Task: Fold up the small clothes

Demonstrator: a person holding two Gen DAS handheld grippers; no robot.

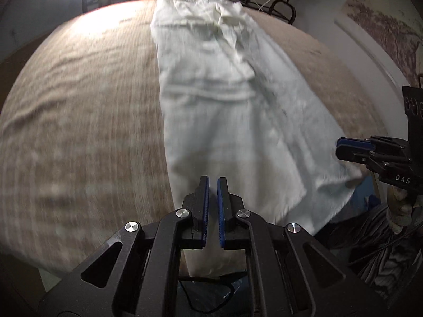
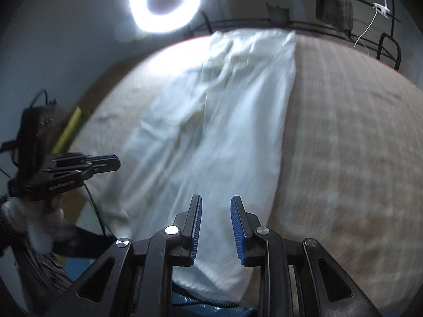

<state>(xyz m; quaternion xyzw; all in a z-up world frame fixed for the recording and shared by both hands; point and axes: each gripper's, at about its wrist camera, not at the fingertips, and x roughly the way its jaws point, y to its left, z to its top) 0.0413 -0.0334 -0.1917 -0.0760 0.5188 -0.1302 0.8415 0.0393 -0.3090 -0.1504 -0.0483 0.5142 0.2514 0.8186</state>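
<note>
A white garment (image 1: 224, 111), long and folded lengthwise, lies along the beige woven table cover (image 1: 79, 119) from the far edge to the near edge. Its near end hangs over the table's front. My left gripper (image 1: 213, 179) hovers over that near end, shut, with nothing between its blue pads. My right gripper (image 2: 216, 198) is above the same white garment (image 2: 211, 132) near its right border; its jaws stand apart and grip nothing. Each gripper shows in the other's view: the right gripper (image 1: 339, 145) by the cloth's right corner, the left gripper (image 2: 116, 162) off the cloth's left side.
A bright ring light (image 2: 164, 5) stands behind the table's far edge beside a black metal rack (image 1: 280, 10). A wall picture (image 1: 383, 26) is on the right. Gloved hands (image 2: 39, 227) hold the grippers. A black cable (image 2: 92, 206) hangs near the front edge.
</note>
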